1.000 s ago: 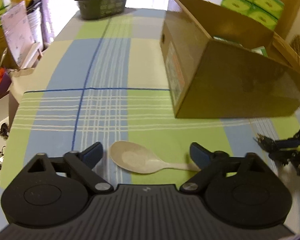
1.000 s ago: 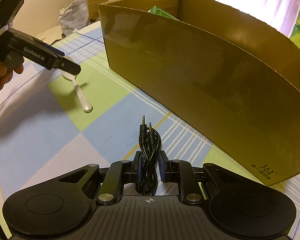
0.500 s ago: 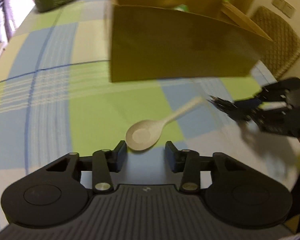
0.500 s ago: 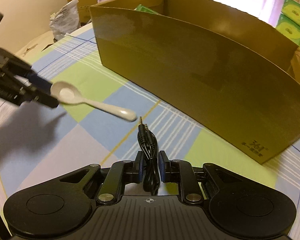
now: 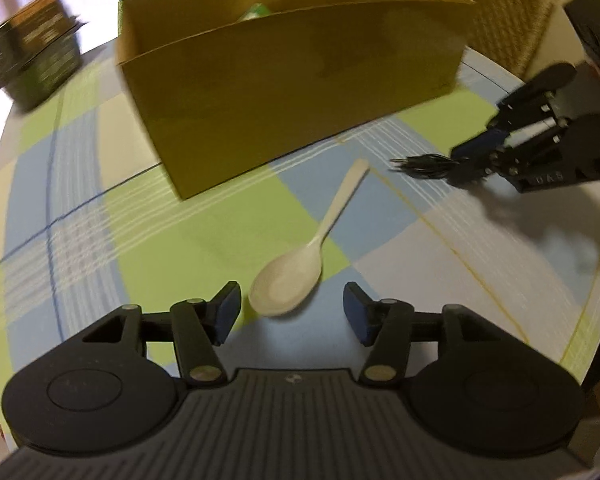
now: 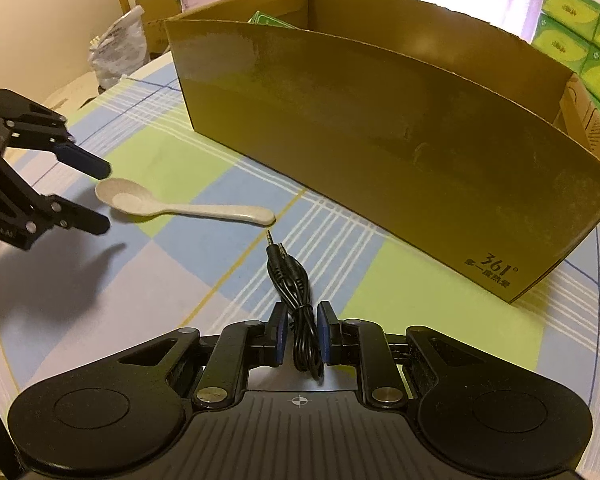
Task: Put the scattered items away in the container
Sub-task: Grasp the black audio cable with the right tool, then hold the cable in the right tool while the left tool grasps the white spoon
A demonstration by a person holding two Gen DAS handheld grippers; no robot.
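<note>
The surface is a table under a checked tablecloth [image 5: 204, 216] of green, blue and cream squares. An open cardboard box [image 6: 400, 152] takes up the centre and upper right of the right wrist view; its long brown wall bears dark print at the lower right corner, and a green packet [image 6: 268, 20] shows inside near the far end. In the left wrist view the same box [image 5: 292, 92] fills the upper centre. A dark basket-like container [image 5: 32, 68], blurred, sits at the upper left of that view, and a woven chair back [image 5: 504, 12] at the upper right. Stacked green tissue boxes [image 6: 580, 40] stand at the right edge of the right wrist view; a plastic bag [image 6: 120, 56] lies at upper left.

A cream spoon [image 5: 304, 256] lies on the cloth in front of the box wall, bowl up, handle pointing toward the box in the left wrist view. In the right wrist view the spoon [image 6: 172, 204] lies left of centre, handle toward the middle.

The left gripper [image 5: 292, 312] is low over the cloth with its jaws spread wide, the spoon bowl just ahead of the gap and touching neither pad. From the right wrist view the left gripper [image 6: 96, 196] enters from the left edge, one finger above the bowl and one below.

The right gripper [image 6: 302, 332] is clenched on a coiled black audio cable [image 6: 296, 292], whose two jack plugs stick out forward, near the spoon handle. In the left wrist view the right gripper [image 5: 460, 164] sits at the right edge, the cable [image 5: 424, 164] protruding from it.
</note>
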